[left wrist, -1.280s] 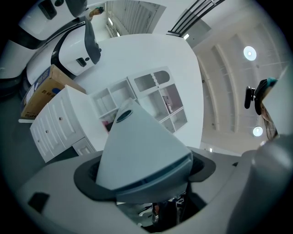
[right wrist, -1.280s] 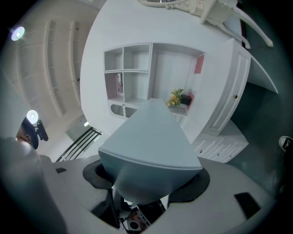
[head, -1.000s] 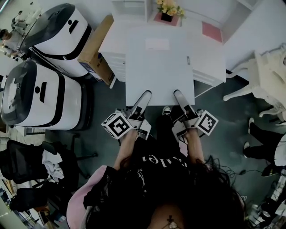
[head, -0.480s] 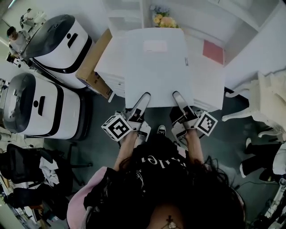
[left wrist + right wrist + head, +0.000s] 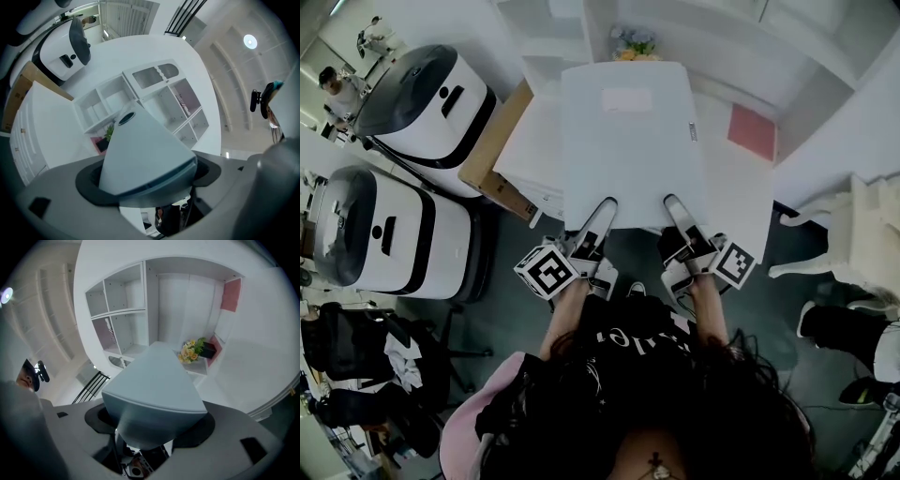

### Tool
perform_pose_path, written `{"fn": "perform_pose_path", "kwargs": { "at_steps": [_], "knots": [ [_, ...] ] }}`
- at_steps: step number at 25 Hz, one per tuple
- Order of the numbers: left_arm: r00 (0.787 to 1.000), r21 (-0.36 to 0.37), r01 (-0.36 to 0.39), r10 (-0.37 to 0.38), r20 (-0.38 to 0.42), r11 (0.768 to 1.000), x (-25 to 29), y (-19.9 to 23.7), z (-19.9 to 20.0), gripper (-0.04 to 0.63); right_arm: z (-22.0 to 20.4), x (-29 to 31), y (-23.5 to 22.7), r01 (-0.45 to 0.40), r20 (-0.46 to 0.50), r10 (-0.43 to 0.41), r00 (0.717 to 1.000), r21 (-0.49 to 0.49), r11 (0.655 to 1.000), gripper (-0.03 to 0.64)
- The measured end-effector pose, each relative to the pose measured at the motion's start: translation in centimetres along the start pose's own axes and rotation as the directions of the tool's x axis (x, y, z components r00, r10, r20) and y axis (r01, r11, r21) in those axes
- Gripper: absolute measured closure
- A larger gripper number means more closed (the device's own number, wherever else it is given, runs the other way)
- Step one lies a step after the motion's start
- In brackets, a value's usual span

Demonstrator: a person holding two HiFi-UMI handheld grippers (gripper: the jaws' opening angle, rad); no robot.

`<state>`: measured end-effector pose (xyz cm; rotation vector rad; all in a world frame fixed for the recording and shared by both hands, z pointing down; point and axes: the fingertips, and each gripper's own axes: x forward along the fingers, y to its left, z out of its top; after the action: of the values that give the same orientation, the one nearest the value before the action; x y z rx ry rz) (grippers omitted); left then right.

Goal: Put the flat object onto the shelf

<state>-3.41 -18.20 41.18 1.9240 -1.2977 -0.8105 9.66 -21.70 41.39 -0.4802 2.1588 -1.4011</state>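
Two grippers, one flat board, two white pods, one cardboard box.

Seen from above: a person with long dark hair, a black top printed with white lettering, and a dark shoe with a white toe. The left claw and right claw are white with black panels. Each has a cube of black-and-white square markers, the left cube and the right cube. Up close, the fingers are pale blue-grey wedges in black collars.
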Motion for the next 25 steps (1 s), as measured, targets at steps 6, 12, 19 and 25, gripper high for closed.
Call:
{"fn": "perform_pose_path", "kwargs": {
  "at_steps": [6, 12, 19, 25],
  "knots": [
    [1.0, 0.009, 0.016, -0.016, 0.0, 1.0, 2.5, -0.4, 0.7, 0.17, 2.3, 1.2, 0.2, -0.027, 0.004, 0.027, 1.0, -0.027, 0.999, 0.305],
    [0.999, 0.012, 0.041, -0.041, 0.009, 0.999, 4.7, -1.3, 1.9, 0.17, 4.4, 2.5, 1.1, -0.034, 0.014, 0.035, 0.999, -0.042, 0.999, 0.305],
    [0.995, 0.025, 0.1, -0.099, -0.006, 0.995, 7.2, -2.1, 4.8, 0.17, 6.4, 5.1, 3.1, -0.06, 0.045, 0.065, 0.997, -0.103, 0.993, 0.305],
    [0.985, 0.027, 0.173, -0.173, -0.026, 0.984, 9.6, -3.1, 6.9, 0.17, 8.4, 7.0, 4.9, -0.068, 0.076, 0.083, 0.994, -0.173, 0.982, 0.305]
  ]
}}
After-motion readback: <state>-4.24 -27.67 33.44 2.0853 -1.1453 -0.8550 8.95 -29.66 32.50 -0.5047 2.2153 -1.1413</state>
